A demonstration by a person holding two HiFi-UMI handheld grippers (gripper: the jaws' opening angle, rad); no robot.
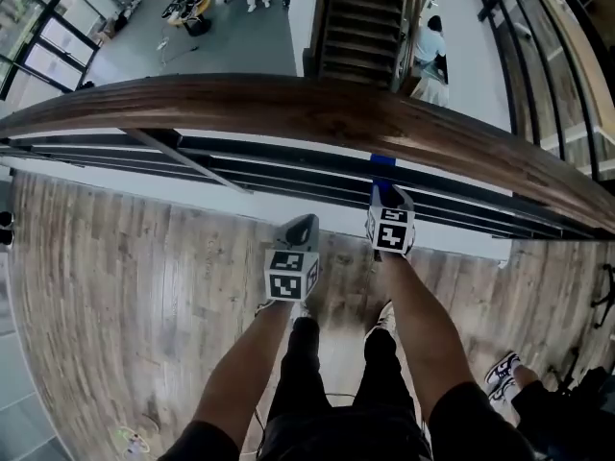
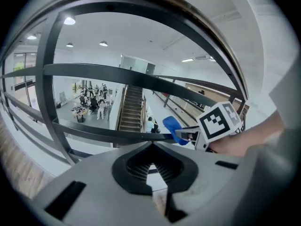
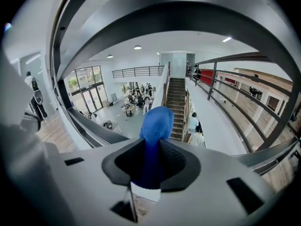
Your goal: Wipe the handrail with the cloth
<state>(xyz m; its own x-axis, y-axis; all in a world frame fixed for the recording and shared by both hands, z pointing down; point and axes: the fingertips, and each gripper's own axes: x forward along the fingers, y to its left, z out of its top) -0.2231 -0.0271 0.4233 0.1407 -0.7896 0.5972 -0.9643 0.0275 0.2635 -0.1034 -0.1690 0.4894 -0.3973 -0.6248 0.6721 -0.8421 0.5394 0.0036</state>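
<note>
The handrail [image 1: 288, 104] arcs across the head view at 12 o'clock, brown wood above dark bars [image 1: 250, 166]. The right gripper [image 1: 387, 198] points up at it, its jaws pinched on the blue cloth [image 1: 382, 161], which shows at the gripper's 12 o'clock just under the handrail's lower edge. Whether cloth and wood touch cannot be told. In the right gripper view the cloth [image 3: 156, 124] stands up from between the closed pads as a rounded tuft, with stairs [image 3: 176, 102] beyond it.

The left gripper [image 1: 301, 230] hangs at the right one's 8 o'clock, nearer the person, over the plank floor [image 1: 125, 286]. Its own view shows its jaw tips meeting with nothing between them, and off at 2 o'clock the right gripper [image 2: 188, 135] with the cloth [image 2: 171, 126] poking from its tips, near the bars.
</note>
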